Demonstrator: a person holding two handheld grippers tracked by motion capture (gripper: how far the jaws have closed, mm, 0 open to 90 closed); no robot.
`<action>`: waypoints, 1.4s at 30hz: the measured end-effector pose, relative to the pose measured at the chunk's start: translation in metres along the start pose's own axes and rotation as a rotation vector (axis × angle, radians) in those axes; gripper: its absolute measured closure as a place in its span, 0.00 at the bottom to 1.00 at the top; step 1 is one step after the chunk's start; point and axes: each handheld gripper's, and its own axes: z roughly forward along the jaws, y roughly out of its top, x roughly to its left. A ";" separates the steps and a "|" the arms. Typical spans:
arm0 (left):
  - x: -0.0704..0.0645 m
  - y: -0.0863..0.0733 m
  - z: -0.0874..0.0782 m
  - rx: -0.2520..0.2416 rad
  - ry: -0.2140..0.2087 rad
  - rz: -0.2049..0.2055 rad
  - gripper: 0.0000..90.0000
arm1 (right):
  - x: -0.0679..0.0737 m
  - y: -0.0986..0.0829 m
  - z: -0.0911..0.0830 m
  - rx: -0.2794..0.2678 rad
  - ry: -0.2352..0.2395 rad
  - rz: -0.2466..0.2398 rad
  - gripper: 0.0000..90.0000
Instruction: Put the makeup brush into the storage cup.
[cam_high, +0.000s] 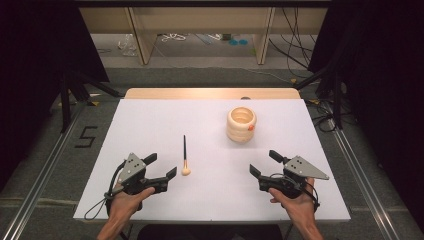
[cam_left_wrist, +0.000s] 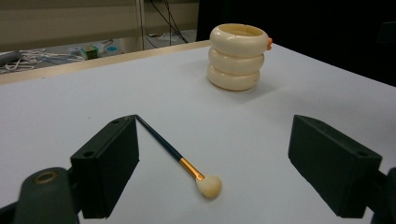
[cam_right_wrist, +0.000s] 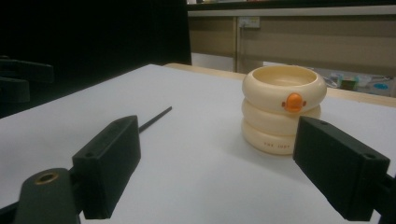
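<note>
White worktop (cam_high: 150, 120): brush (cam_high: 185, 155) centre; ringed cream holder (cam_high: 241, 125) toward far right, orange knob (cam_right_wrist: 293, 101) clearest from right gripper view; left gripper (cam_high: 162, 167) and right gripper (cam_high: 264, 162) fingers open, empty.

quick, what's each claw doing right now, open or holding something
Left claw: open, holding nothing; the brush lies on the table just ahead of it.
Right claw: open, holding nothing; the cream holder stands beyond it.

Grey floor (cam_high: 45, 145) around the white bench (cam_high: 150, 120), a "5" marked (cam_high: 86, 136) on it; cables (cam_high: 295, 55) trail past wooden legs (cam_high: 139, 35), and black curtains (cam_high: 30, 50) hang at both sides.
</note>
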 end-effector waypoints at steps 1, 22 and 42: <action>0.000 0.000 0.000 0.000 0.000 0.000 0.18 | 0.000 0.000 0.000 0.000 0.000 0.000 0.18; 0.001 0.000 0.003 0.032 0.008 -0.002 0.18 | 0.000 0.000 0.001 0.007 0.007 0.001 0.18; -0.004 0.018 0.032 0.249 0.005 -0.041 0.18 | 0.000 -0.002 0.004 0.015 0.031 0.001 0.18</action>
